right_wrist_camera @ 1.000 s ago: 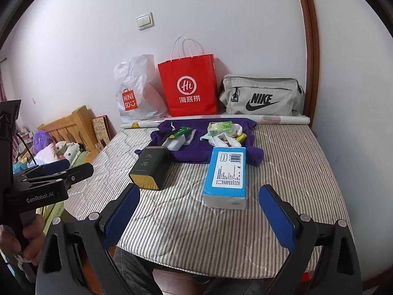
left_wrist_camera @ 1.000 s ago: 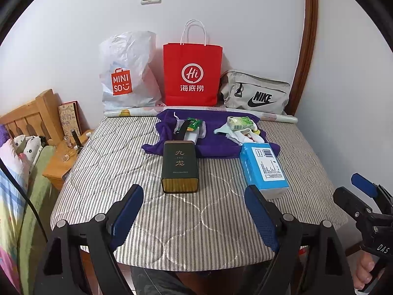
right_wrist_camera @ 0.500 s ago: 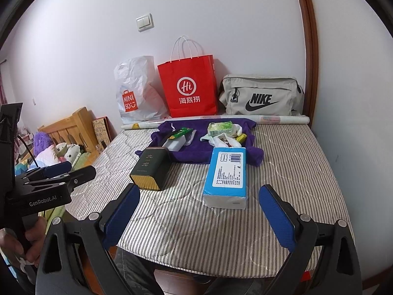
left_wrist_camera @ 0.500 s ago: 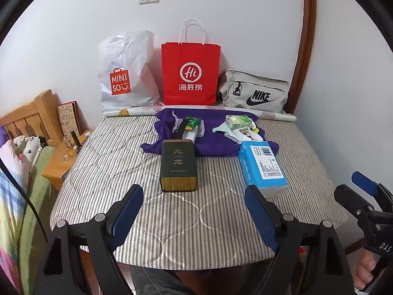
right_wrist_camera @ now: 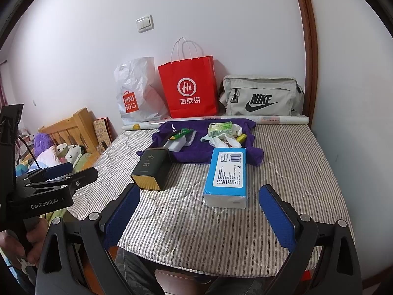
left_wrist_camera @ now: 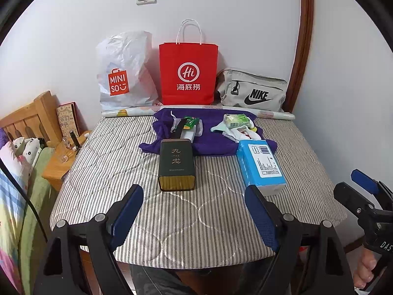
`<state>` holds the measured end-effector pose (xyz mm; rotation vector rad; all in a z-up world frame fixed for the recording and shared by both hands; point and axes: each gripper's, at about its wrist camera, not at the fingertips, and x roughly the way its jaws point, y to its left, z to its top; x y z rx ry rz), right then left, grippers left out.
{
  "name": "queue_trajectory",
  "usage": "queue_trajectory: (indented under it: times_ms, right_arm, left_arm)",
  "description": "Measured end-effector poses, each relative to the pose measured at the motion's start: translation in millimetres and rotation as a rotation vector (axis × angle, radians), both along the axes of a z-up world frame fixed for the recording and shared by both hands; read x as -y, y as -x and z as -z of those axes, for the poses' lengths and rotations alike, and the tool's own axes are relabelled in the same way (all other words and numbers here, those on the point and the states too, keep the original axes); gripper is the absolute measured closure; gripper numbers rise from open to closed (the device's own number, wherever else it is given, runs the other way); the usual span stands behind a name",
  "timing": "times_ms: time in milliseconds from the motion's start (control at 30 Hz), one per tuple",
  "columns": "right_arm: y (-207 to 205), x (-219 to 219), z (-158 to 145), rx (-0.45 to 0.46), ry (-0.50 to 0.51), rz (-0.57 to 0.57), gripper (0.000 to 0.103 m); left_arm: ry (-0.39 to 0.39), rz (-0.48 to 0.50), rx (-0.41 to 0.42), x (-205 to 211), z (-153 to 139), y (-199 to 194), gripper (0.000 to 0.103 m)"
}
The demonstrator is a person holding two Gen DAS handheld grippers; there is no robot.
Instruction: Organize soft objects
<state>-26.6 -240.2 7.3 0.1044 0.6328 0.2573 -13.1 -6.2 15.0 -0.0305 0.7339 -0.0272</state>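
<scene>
Both claws, left (left_wrist_camera: 194, 213) and right (right_wrist_camera: 199, 215), hung spread wide and empty over the table's (left_wrist_camera: 172, 221) near edge. Beyond them, the tissue pack (right_wrist_camera: 227, 175) and purple towel (left_wrist_camera: 211, 142), with small items on top, lay loose among tin (left_wrist_camera: 176, 164) and bags; sorting looked unfinished.

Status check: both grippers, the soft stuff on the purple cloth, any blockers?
Left gripper open, empty; right gripper open, empty. Purple cloth spread, small items piled on it. Dark tin and blue tissue pack lie in front of it.

Black left tool (left_wrist_camera: 194, 217) and right tool (right_wrist_camera: 199, 220) carry blue pads.
</scene>
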Motion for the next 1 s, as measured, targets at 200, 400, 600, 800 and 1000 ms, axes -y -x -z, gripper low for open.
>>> queue_trajectory:
  times_ms: [200, 400, 600, 800, 1000]
  right_arm:
    - [0.4, 0.0, 0.0, 0.001, 0.0, 0.0, 0.006]
    - [0.9, 0.0, 0.0, 0.0, 0.001, 0.0, 0.006]
    - [2.1, -0.6, -1.0, 0.002, 0.001, 0.0, 0.006]
    - [2.8, -1.3, -1.7, 0.002, 0.001, -0.002, 0.006]
    - [3.0, -1.6, -1.9, 0.002, 0.002, -0.002, 0.006]
  left_arm:
    - [0.0, 0.001, -0.001, 0.3, 0.2, -0.3, 0.019]
    - [-0.002, 0.005, 0.0, 1.2, 0.2, 1.6, 0.019]
    - [-0.003, 0.004, 0.0, 1.9, 0.2, 2.1, 0.019]
    - [-0.003, 0.004, -0.001, 2.0, -0.3, 1.4, 0.019]
    - [-0.004, 0.007, 0.001, 2.0, -1.2, 2.4, 0.019]
